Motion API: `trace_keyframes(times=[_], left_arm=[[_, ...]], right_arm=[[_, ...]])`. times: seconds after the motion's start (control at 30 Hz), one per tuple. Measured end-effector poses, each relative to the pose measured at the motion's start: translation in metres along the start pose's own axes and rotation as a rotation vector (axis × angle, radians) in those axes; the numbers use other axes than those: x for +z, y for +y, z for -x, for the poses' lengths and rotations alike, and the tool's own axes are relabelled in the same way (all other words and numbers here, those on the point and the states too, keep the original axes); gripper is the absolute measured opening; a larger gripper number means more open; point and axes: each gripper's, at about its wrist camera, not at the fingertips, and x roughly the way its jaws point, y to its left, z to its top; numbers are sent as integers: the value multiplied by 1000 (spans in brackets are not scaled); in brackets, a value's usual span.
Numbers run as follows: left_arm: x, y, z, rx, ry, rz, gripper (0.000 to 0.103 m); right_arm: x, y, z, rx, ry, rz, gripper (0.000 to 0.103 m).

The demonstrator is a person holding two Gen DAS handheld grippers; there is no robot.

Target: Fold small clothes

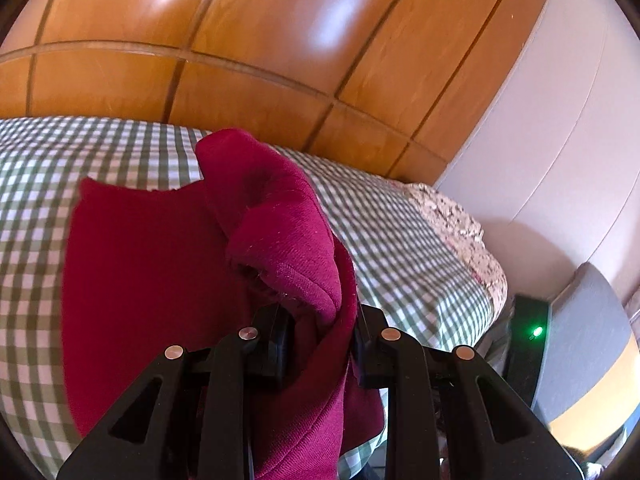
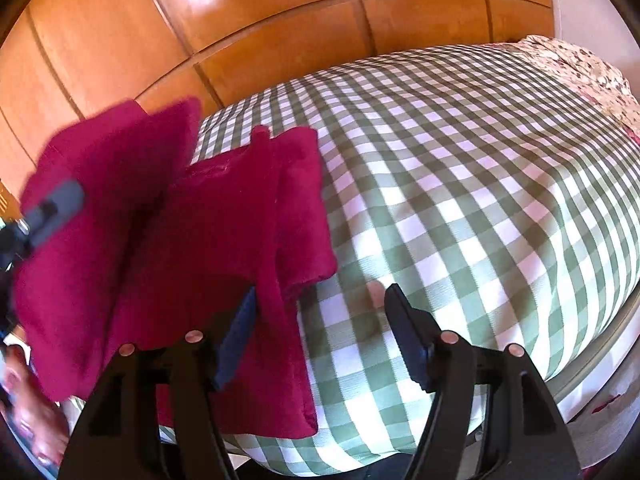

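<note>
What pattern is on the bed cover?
Green-and-white checks on the bed cover; the right wrist view shows it best.

Glossy wooden wardrobe panels fill the upper frame; a green-checked bed lies below, white wall at right.

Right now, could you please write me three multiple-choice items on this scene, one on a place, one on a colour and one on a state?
1. Where does the red garment lie?
A. on the checked bedspread
B. on a bare wooden floor
C. in a basket

2. What colours are the bedspread's checks?
A. blue and yellow
B. green and white
C. black and red

3. How is the left hand-held gripper?
A. open, nothing in it
B. shut on the red garment
C. shut on a pillow

Answers: 1 A, the cloth is spread over the checks; 2 B, green and white squares show in both views; 3 B, red fabric is bunched between its fingers.
</note>
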Motion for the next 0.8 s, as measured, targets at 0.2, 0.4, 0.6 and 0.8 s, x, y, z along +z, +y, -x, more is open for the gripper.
trace_keyframes(times=[0.2,0.4,0.6,0.8], left_arm=[[-9,-4,-11,-16,45,-14,28],[-22,-11,5,-161,37,-28,62],[-24,6,62,-101,-158,-27,68],[-26,74,87,145,-245,170,68]], right_arm=[[5,-6,5,9,-5,-35,66],[8,-7,6,10,-14,-40,67],[17,-19,13,-17,-55,-65,67],[25,-30,27,44,-100,-146,67]])
